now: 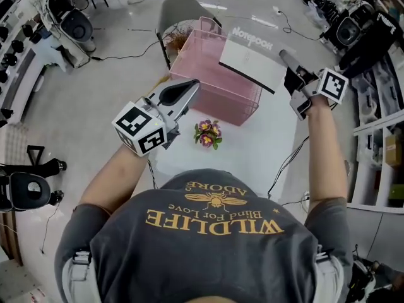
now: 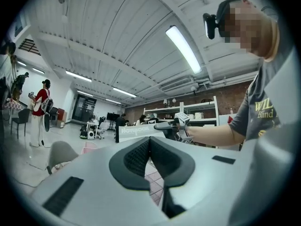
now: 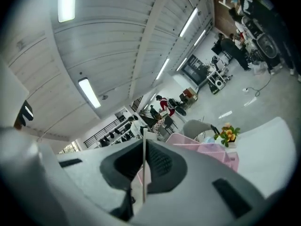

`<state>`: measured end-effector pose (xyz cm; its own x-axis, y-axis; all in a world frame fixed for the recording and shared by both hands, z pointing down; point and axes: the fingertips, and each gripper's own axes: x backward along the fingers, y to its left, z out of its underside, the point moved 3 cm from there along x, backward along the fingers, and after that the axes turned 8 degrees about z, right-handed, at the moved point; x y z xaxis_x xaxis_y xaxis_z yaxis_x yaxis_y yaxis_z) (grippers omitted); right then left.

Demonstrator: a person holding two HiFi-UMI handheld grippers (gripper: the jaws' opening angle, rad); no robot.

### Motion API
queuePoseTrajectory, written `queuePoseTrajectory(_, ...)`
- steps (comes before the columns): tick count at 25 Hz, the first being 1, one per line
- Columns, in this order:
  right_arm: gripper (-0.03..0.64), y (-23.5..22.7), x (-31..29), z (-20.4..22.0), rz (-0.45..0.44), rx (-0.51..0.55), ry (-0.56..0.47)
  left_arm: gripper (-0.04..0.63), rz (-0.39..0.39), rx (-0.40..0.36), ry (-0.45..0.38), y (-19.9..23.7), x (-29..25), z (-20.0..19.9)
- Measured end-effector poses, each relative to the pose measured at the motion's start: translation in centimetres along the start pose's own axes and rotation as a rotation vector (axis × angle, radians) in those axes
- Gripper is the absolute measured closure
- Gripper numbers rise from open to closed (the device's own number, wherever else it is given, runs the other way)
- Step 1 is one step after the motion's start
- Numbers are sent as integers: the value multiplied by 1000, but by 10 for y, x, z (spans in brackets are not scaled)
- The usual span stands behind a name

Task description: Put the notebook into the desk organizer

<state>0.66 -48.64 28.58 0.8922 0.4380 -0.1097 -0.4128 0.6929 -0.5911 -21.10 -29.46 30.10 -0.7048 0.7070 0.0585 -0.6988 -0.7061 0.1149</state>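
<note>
Currently the right gripper [image 1: 285, 58], forearm stretched forward, has its fingers clamped on the edge of a white hardcover notebook [image 1: 252, 59], held above the pink wire-mesh desk organizer [image 1: 214, 90]. The left gripper [image 1: 192, 86] is raised just beside the organizer, fingers together, nothing between them.

Grey floor [image 1: 82, 106], white table [image 1: 265, 150], ceiling strip lights [image 2: 183, 48], shelving [image 1: 379, 137] right.

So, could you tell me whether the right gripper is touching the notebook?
Touching: the right gripper view shows the right gripper pinching the notebook edge-on.
</note>
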Motion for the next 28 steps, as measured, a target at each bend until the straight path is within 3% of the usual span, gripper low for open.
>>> queuePoseTrajectory(8,607,-16,-108,49,69,-131,152,598,-66,25,1,53,67,0)
queuePoseTrajectory(13,607,-49,-124,68,201,-177,219,598,-84,47,5,69,86,3)
queuePoseTrajectory(16,607,-67,-124,81,322,-66,281,598,-88,59,9,78,95,7)
queuePoseTrajectory(24,589,-89,-137,108,640,461,455,598,-56,78,9,91,99,14)
queuePoseTrajectory(28,541,-92,-139,110,743,614,502,598,-42,90,12,95,101,16)
